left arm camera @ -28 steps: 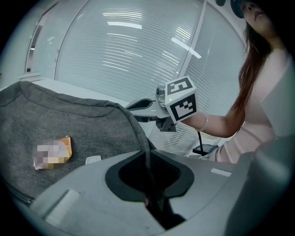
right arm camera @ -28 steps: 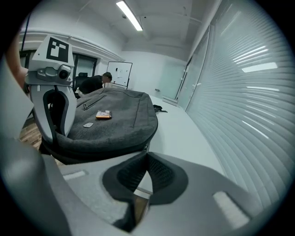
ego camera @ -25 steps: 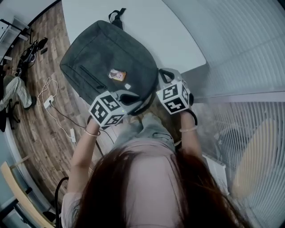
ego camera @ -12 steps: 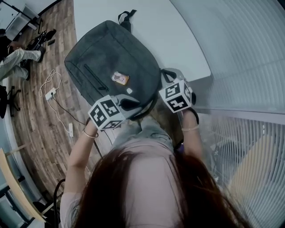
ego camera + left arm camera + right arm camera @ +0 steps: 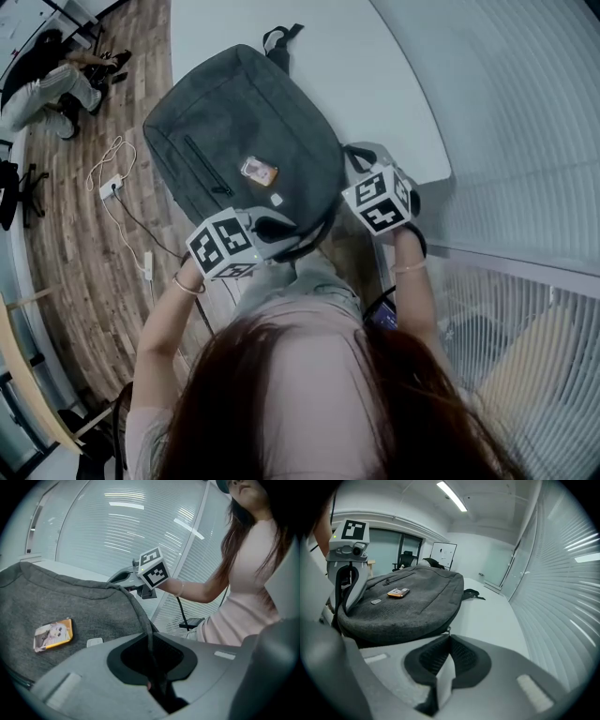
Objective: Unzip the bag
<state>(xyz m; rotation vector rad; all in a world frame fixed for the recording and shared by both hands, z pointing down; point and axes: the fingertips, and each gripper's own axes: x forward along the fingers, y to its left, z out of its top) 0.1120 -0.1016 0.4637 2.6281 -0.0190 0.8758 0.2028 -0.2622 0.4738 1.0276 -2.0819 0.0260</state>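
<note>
Left gripper view: the left claw (image 5: 151,641) is clenched on an edge strap (image 5: 136,606) of the grey bag (image 5: 70,602), which is spread ahead and leftward on the white tabletop (image 5: 487,616), while the right claw (image 5: 449,638) is closed on the zipper pull (image 5: 448,629) at its tips.

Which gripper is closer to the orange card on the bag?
Left. The left gripper clamps the bag near the orange card; the right gripper is at the bag's right side, farther off.

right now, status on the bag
Left tongs shut on bag edge. Right tongs shut on zip pull. Nothing in the way.
</note>
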